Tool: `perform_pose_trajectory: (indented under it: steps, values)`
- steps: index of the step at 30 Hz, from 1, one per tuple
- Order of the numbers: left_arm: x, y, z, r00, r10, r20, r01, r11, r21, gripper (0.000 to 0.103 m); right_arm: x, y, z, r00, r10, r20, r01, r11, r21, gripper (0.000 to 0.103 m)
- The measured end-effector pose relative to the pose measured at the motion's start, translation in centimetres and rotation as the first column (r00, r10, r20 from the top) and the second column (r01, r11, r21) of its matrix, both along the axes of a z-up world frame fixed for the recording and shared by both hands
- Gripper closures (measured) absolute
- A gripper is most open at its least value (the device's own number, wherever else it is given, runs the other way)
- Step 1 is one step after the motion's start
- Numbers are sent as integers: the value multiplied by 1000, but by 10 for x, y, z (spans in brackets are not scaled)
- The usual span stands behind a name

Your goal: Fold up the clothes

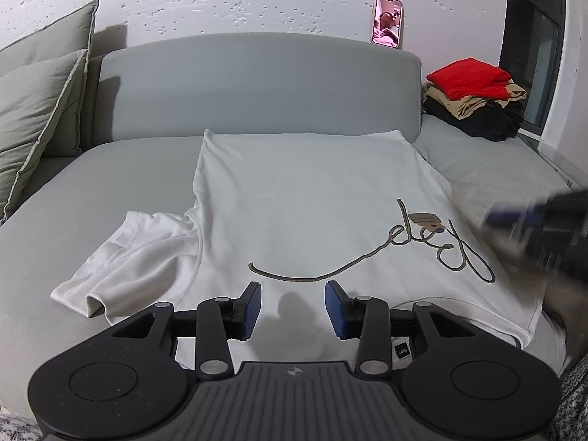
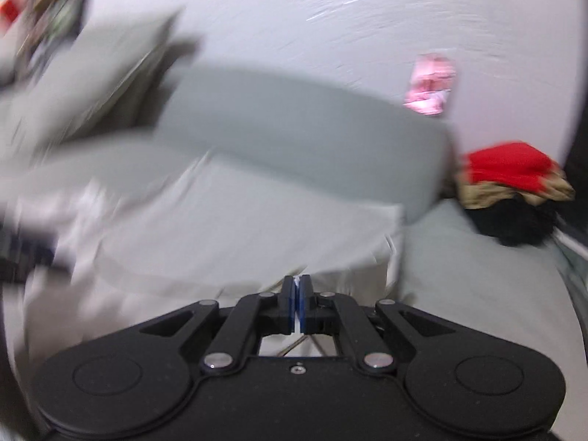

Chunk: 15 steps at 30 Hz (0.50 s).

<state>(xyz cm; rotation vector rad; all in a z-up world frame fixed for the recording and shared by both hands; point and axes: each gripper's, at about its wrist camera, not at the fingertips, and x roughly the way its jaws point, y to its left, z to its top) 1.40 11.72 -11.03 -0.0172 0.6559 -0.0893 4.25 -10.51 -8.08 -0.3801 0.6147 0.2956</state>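
A white T-shirt (image 1: 294, 198) with a looping script print lies flat on the grey sofa seat, one sleeve spread out to the left. My left gripper (image 1: 293, 299) is open and empty just above the shirt's near edge. My right gripper (image 2: 297, 286) is shut, with a thin strip of white shirt fabric (image 2: 235, 228) pinched between its blue pads; that view is motion-blurred. The right gripper also shows as a dark blur at the right edge of the left wrist view (image 1: 544, 228), over the shirt's right side.
A stack of folded clothes, red on top (image 1: 474, 95), sits at the sofa's right end by a window. Green cushions (image 1: 40, 110) lean at the left. A phone (image 1: 388, 22) stands on the sofa back (image 1: 257, 84) against the white wall.
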Motion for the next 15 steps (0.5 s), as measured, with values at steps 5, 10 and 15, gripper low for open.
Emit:
perform_pose_trajectory:
  steps: [5,10,15]
  values:
    - [0,-3,-2,1000,-19,1,19,1000,11,65,-8,-19,2,998,-42,-51,43,999,20,74]
    - [6,-11,-6,999,-31,-20,32,999,16,65,25,-86,1,925,-356,-134,377,903,207,91]
    - [11,-27,-13,998,-44,-37,47,995,93,65,41,-95,-46,884,-382,-271,417,905,86,95]
